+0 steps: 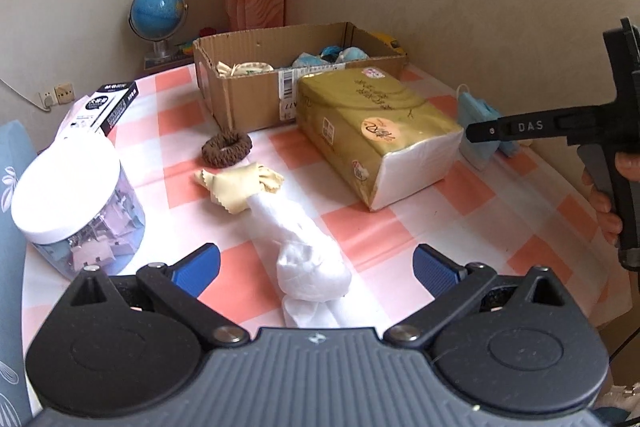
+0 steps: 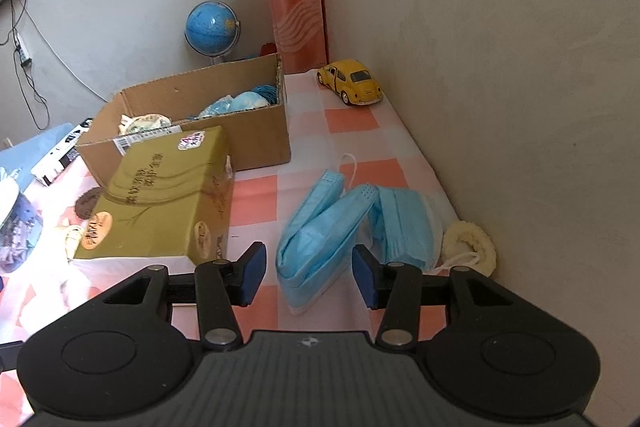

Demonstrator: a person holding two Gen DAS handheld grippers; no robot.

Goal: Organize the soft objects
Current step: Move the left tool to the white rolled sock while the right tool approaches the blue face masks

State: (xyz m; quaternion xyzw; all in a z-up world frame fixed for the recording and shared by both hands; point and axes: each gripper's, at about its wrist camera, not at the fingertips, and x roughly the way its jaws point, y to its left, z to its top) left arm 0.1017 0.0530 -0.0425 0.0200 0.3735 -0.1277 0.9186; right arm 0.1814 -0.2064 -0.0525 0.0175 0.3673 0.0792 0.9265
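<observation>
The left gripper (image 1: 316, 273) hangs over the checked table (image 1: 400, 227) with its two blue pads spread wide. A rolled white sock (image 1: 308, 259) lies on the table between the pads, but neither pad touches it, so this claw holds nothing. At about 11 o'clock from the sock sits a yellow cloth (image 1: 240, 187) with zigzag edges, touching the sock's far end. Just past it, still toward 11 o'clock, is a brown hair scrunchie (image 1: 227, 148).

The right gripper (image 2: 308, 275) has its pads partly apart. A folded blue face mask (image 2: 316, 235) sits between them. The pads are close on each side, yet I cannot tell if they press on it (there seems to be a small gap at each pad). More blue masks (image 2: 404, 223) lie beside it at 2 o'clock. A cream scrunchie (image 2: 472, 243) rests by the wall at 3 o'clock.

The cardboard box (image 2: 240, 131) stands at 11 o'clock from the right claw. It has blue masks and a pale cloth inside. A gold tissue pack (image 2: 160, 195) lies in front of the box, at 9 o'clock from the mask. A yellow toy car (image 2: 352, 81) is parked at 12 o'clock near the wall. A clear jar (image 1: 76, 207) with a white lid stands at 9 o'clock in the left view.
</observation>
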